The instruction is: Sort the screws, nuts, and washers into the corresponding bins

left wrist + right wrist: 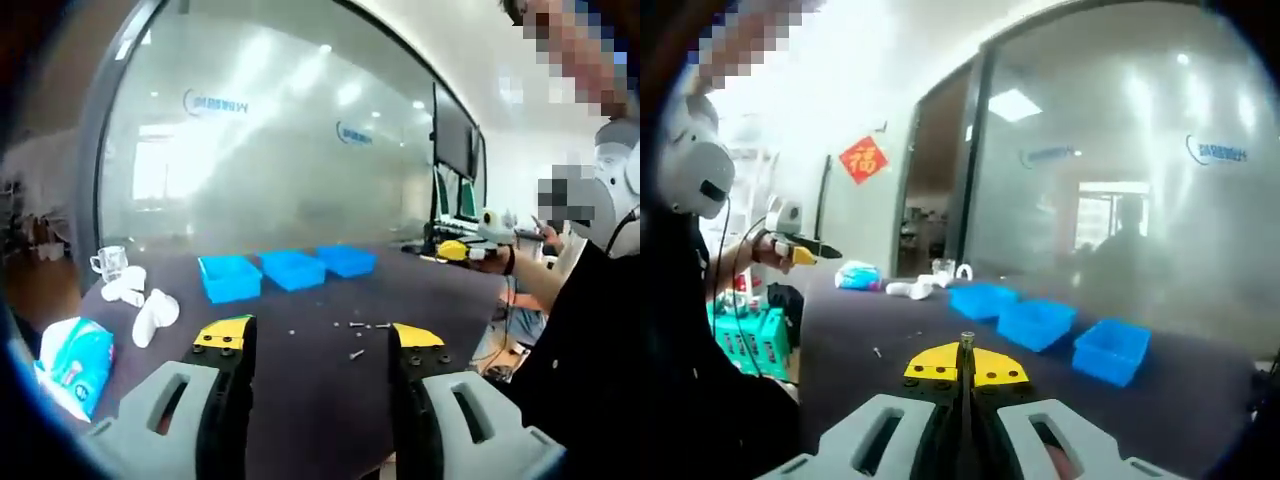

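Yellow-tipped right gripper (966, 362) clenched on a screw (966, 342); left gripper (320, 340) released. I'd carry it level to the blue bins (1036, 323), mid-frame.

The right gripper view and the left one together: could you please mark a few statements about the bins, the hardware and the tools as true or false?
1. Three blue bins stand in a row on the dark table. True.
2. The left tool is shut on a screw. False: its jaws stand wide apart with nothing between them.
3. The right tool is shut on a small screw that sticks up from its tips. True.
4. All loose hardware is already in the bins. False: several small pieces lie on the table.
5. A red cup stands beside the bins. False: a clear cup stands there.
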